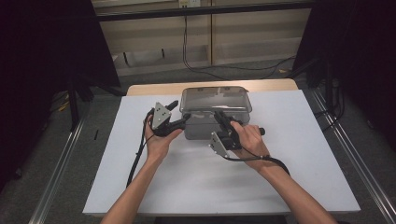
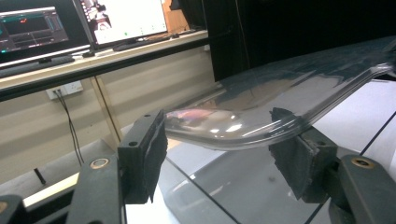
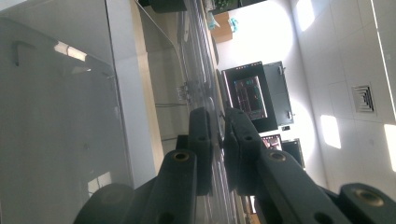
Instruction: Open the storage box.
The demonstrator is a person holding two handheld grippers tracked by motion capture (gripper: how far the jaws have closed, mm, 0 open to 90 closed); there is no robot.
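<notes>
A clear plastic box (image 1: 201,128) with a clear lid (image 1: 215,99) stands at the far middle of the white table (image 1: 289,163). My left gripper (image 1: 185,119) is at the box's front left corner. In the left gripper view the lid's rounded corner (image 2: 261,102) lies between its pads (image 2: 144,154), which stand apart, so the left gripper (image 2: 222,156) is open. My right gripper (image 1: 219,115) is at the lid's front edge. In the right gripper view the right gripper (image 3: 220,140) is shut on the thin clear rim, with the box's wall (image 3: 56,121) beside it.
The table's wooden far edge (image 1: 154,87) shows behind the box. Black stands and curtains flank the table, and a cable (image 1: 187,51) hangs down the back wall. Bare white tabletop lies on both sides of the box and in front of it.
</notes>
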